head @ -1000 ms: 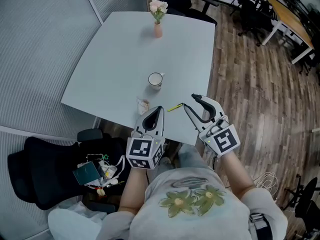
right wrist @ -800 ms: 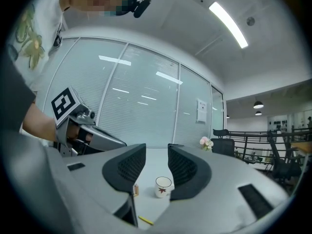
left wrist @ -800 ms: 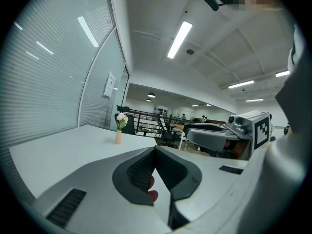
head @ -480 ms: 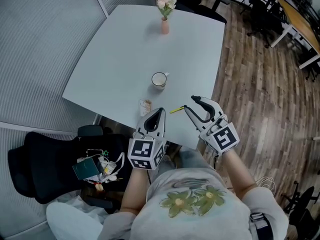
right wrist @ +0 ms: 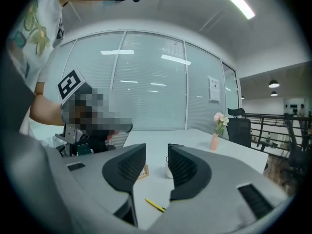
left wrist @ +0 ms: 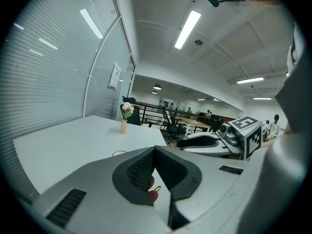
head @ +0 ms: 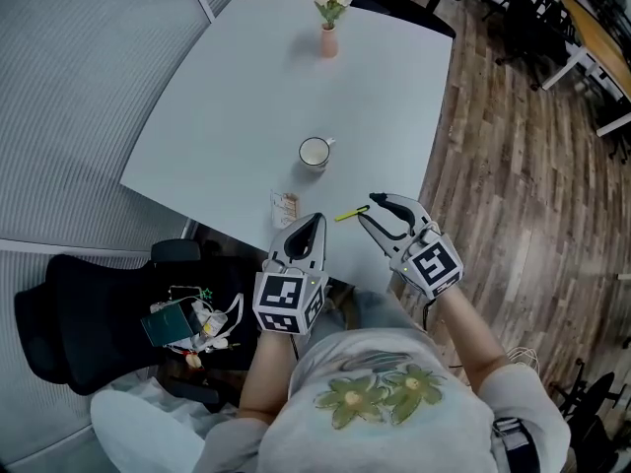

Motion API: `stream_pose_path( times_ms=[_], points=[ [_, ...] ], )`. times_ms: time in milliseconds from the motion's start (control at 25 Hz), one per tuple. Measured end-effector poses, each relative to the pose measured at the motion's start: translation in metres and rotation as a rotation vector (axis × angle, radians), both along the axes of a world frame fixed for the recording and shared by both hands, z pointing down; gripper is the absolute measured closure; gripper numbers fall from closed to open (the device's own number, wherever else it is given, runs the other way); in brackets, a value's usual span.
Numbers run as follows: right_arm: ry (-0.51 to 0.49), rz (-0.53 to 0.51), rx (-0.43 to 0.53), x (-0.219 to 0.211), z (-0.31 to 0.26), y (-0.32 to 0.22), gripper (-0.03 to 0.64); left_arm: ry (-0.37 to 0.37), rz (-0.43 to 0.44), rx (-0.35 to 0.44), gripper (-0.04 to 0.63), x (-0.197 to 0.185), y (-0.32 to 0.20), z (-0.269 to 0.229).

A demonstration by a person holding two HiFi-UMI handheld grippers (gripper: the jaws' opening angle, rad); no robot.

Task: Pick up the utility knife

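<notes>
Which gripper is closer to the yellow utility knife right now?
Right. The right gripper, jaws open, points at the utility knife just ahead of it; the left gripper, shut, sits farther off to its left.

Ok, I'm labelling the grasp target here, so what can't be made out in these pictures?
- utility knife: in the head view it is a thin yellow sliver, too small to tell blade from handle. In the right gripper view its near end is hidden behind the right gripper body.
- small packet: too small to identify in the head view, and partly behind a jaw in the right gripper view.
- table: in the left gripper view the left gripper body covers its near part.
</notes>
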State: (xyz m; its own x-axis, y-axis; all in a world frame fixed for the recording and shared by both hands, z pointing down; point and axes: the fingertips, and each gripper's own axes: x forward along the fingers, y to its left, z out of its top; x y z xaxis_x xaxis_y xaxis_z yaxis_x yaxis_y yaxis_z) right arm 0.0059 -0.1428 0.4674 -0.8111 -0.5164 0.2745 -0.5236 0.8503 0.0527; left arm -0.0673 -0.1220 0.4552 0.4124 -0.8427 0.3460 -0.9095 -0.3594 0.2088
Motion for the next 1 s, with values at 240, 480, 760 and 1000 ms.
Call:
stream_pose_path(
  times_ms=[240, 480, 760, 1000],
  points=[
    [0.032, -0.039, -0.051, -0.002, 0.031, -0.008, 0.470, 0.000, -0.018, -0.025, 0.594, -0.002, -0.008, 0.008],
    [0.079, -0.078, -0.102, -0.004, 0.062, -0.013, 0.470, 0.001, -0.033, -0.047, 0.594, -0.003, -0.016, 0.017],
    [0.115, -0.109, -0.163, -0.003, 0.095, -0.023, 0.469, -0.003, -0.047, -0.072, 0.594, -0.005, -0.027, 0.027],
    [0.142, -0.135, -0.206, -0.003, 0.117, -0.028, 0.470, -0.011, -0.056, -0.095, 0.594, -0.003, -0.033, 0.035]
  ],
)
